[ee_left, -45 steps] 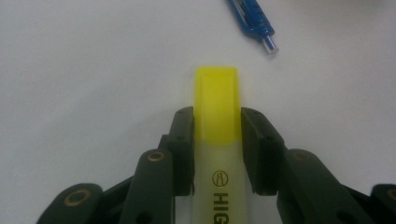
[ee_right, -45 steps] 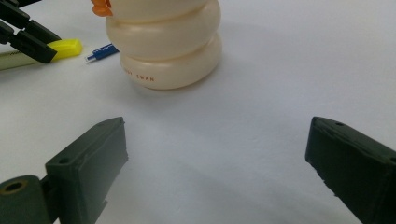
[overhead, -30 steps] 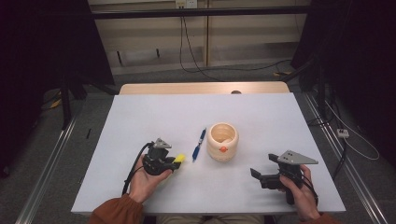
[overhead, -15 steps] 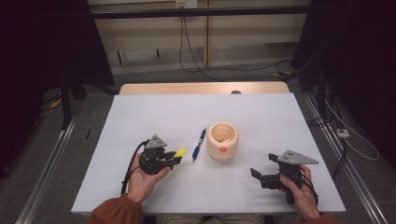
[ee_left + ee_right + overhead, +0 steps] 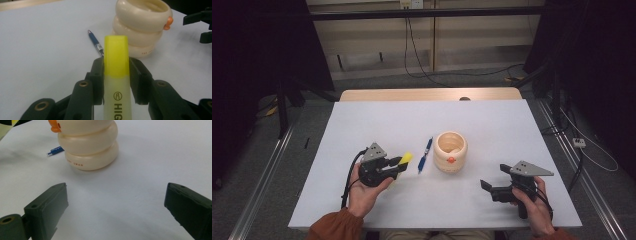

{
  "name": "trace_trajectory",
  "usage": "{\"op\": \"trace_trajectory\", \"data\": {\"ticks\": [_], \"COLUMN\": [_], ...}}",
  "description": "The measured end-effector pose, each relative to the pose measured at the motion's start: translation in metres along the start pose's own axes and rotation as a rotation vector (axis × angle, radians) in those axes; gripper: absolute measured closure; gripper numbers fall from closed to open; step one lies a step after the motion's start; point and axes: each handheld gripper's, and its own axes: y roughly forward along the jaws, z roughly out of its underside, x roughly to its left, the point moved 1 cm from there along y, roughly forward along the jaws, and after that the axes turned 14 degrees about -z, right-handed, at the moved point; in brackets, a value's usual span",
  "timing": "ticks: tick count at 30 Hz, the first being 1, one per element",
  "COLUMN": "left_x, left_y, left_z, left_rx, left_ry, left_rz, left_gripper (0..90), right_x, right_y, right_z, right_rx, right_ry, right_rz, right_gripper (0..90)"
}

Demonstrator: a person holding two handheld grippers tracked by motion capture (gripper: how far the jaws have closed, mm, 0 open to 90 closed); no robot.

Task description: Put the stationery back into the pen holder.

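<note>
My left gripper (image 5: pixel 396 165) is shut on a yellow highlighter (image 5: pixel 116 75), whose capped end (image 5: pixel 405 158) points toward the cream ringed holder (image 5: pixel 450 151). A blue pen (image 5: pixel 425 154) lies on the white table just left of that holder, ahead of the highlighter tip (image 5: pixel 95 41). The holder (image 5: pixel 142 25) has an orange knob on its side and stands upright. My right gripper (image 5: pixel 487 186) rests low at the table's right front, jaws wide apart with nothing between them (image 5: pixel 117 212); the holder (image 5: pixel 87 145) stands ahead of it.
The white table (image 5: pixel 377 120) ends in a wooden strip (image 5: pixel 427 94) at the far edge. Cables run over the floor behind and to the right. A metal rail (image 5: pixel 267 165) runs along the left side.
The left gripper with the highlighter has shifted slightly up and toward the pen and holder. The right gripper has stayed where it was.
</note>
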Motion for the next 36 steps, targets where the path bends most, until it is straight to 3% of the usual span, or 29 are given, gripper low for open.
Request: {"op": "trace_trajectory", "data": {"ticks": [8,19,36], "left_x": [-0.004,-0.007,-0.024], "left_y": [-0.003,-0.012,0.013], "left_z": [-0.008,-0.038,-0.073], "left_rx": [-0.043,-0.117,-0.135], "left_ry": [-0.004,-0.009,-0.002], "left_rz": [0.015,0.032,0.073], "left_gripper": [67.1,67.1,67.1], "right_x": [0.0,0.0,0.001], "right_y": [-0.001,-0.001,-0.001], "right_z": [-0.001,-0.001,-0.001], "right_rx": [-0.009,-0.023,-0.022], "right_ry": [-0.009,-0.013,-0.025], "right_rz": [0.004,0.008,0.004], "right_gripper": [4.9,4.4,4.2]}}
